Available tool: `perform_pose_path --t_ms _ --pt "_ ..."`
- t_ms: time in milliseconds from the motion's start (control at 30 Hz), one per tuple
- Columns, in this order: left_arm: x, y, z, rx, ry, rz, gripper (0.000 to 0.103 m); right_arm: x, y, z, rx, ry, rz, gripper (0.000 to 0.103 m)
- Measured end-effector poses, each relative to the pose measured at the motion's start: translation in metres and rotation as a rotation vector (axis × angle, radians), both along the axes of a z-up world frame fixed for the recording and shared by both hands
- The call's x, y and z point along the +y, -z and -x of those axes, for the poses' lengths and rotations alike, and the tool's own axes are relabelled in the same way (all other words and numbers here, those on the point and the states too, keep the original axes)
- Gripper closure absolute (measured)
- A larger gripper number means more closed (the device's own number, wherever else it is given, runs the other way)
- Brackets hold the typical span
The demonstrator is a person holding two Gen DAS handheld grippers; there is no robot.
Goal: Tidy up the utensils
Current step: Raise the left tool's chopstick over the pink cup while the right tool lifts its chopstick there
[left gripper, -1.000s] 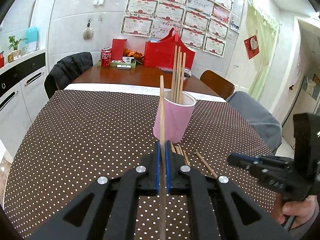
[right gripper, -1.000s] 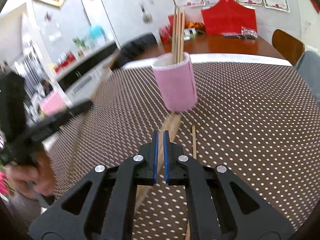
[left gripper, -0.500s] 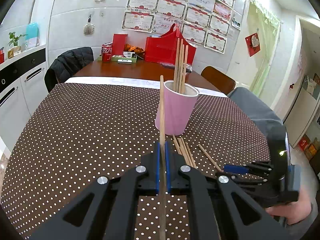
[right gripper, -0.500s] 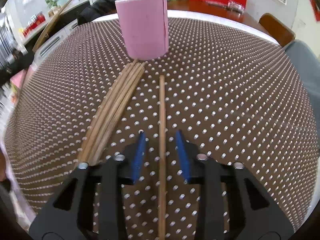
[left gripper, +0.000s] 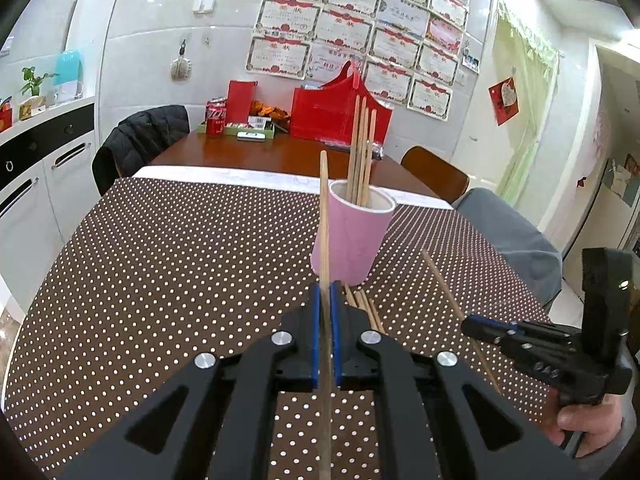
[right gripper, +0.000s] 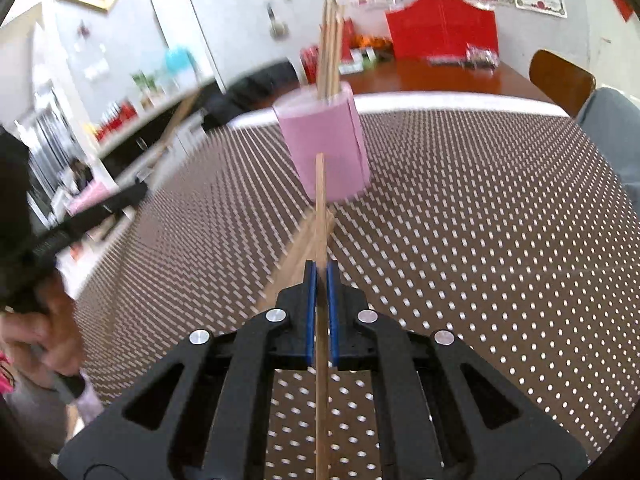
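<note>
The left gripper [left gripper: 324,304] pinches a chopstick [left gripper: 324,216] between closed jaws, its tip rising just beside the pink cup [left gripper: 352,236]. The right gripper [right gripper: 321,280] likewise clamps another chopstick [right gripper: 320,200], pointing toward that cup. Loose chopsticks [left gripper: 366,308] lie at the cup's base.

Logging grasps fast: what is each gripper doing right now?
Left gripper: closed on a chopstick.
Right gripper: closed on another chopstick, lifted off the tablecloth.
</note>
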State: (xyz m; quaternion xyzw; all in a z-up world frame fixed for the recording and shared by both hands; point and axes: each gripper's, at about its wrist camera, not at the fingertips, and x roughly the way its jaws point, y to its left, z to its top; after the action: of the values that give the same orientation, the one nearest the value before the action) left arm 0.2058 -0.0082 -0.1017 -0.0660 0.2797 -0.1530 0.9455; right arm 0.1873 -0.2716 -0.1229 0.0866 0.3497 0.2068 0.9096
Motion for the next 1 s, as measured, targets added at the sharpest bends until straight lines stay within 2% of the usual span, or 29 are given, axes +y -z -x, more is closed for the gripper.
perform_pose_path --t_ms 267,500,667,800,1000 --pt "-0.002 -0.022 0.000 -0.075 0.018 0.028 0.098 -0.022 -0.044 0.007 -0.137 0.005 -0.146 0.098" --pt "-0.002 -0.068 -0.026 -0.206 0.046 0.108 0.098 -0.015 -0.100 -0.033 -0.304 0.032 -0.193 0.097" --pt "-0.012 -0.105 -0.060 -0.341 0.124 0.185 0.098 -0.001 -0.139 -0.069 -0.427 0.052 -0.204 0.097" --pt "-0.026 -0.119 -0.089 -0.453 0.154 0.216 0.098 0.003 -0.153 -0.102 -0.495 0.088 -0.237 0.097" --pt "-0.043 -0.110 -0.133 -0.521 0.146 0.270 0.098 0.003 -0.151 -0.149 -0.552 0.133 -0.305 0.097"
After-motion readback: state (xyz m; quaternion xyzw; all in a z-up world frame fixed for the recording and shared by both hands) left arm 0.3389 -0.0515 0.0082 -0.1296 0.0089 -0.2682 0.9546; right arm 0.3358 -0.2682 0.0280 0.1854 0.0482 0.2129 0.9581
